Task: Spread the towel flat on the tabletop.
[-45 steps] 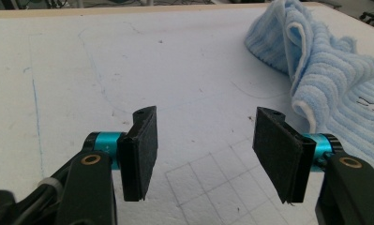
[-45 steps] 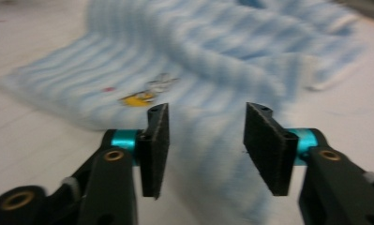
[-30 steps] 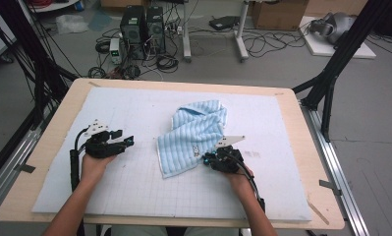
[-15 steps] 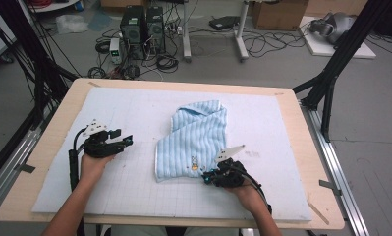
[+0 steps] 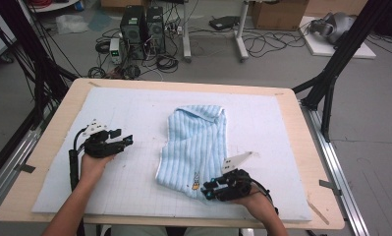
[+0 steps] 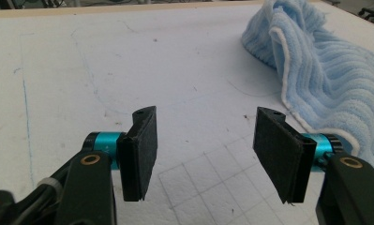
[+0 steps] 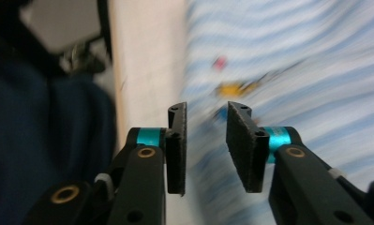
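We see the towel [image 5: 198, 145] mid-worktop [image 5: 292, 105] on the white mat [image 5: 134, 113]: light blue, ribbed, white-edged, folded lengthwise into a long strip, far end bunched, small yellow motif at the near corner. Right gripper [image 5: 209, 191] sits at that near corner, jaws just been opening, narrow gap, nothing pinched. Left gripper [image 5: 126, 141] rests on the mat well left of the towel, jaws spread, empty.

In the right gripper view the towel [image 7: 306, 61] is smeared by motion blur, so its small embroidered mark [image 7: 231, 88] cannot be read. In the left gripper view the towel [image 6: 325, 70] is cut off by the right edge. In the high view the person's forearms [image 5: 70, 211] leave the bottom edge.
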The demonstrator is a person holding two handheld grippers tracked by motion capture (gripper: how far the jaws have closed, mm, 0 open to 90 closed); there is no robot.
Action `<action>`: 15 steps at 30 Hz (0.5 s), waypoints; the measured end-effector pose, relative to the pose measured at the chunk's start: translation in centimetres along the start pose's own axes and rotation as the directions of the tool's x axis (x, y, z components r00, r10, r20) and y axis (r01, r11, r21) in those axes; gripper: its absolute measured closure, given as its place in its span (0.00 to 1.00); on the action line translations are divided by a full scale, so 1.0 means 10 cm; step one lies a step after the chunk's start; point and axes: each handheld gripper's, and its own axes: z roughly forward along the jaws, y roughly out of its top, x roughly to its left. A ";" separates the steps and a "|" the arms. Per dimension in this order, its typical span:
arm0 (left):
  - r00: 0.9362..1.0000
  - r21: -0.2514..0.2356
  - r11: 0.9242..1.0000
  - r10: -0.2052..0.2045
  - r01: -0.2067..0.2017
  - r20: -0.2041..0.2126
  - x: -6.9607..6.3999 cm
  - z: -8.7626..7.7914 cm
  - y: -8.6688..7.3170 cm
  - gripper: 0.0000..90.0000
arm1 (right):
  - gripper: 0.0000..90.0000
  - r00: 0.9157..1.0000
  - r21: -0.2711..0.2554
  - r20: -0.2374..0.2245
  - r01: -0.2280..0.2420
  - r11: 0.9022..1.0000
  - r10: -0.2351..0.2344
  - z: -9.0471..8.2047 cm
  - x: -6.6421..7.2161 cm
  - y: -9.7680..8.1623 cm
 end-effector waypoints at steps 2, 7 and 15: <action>1.000 0.003 1.000 -0.003 0.003 0.001 0.00 0.01 0.00 0.45 | 0.66 0.998 -0.077 0.057 -0.022 0.997 0.027 -0.05 -0.08 0.04; 1.000 0.010 1.000 -0.001 0.001 0.010 -0.01 0.04 -0.01 0.45 | 0.59 0.943 -0.134 0.303 -0.099 0.986 0.135 -0.02 -0.35 0.15; 1.000 0.018 1.000 0.003 -0.004 0.022 -0.04 0.05 -0.01 0.45 | 0.74 0.896 -0.074 0.415 -0.139 0.987 0.158 0.34 -0.63 0.39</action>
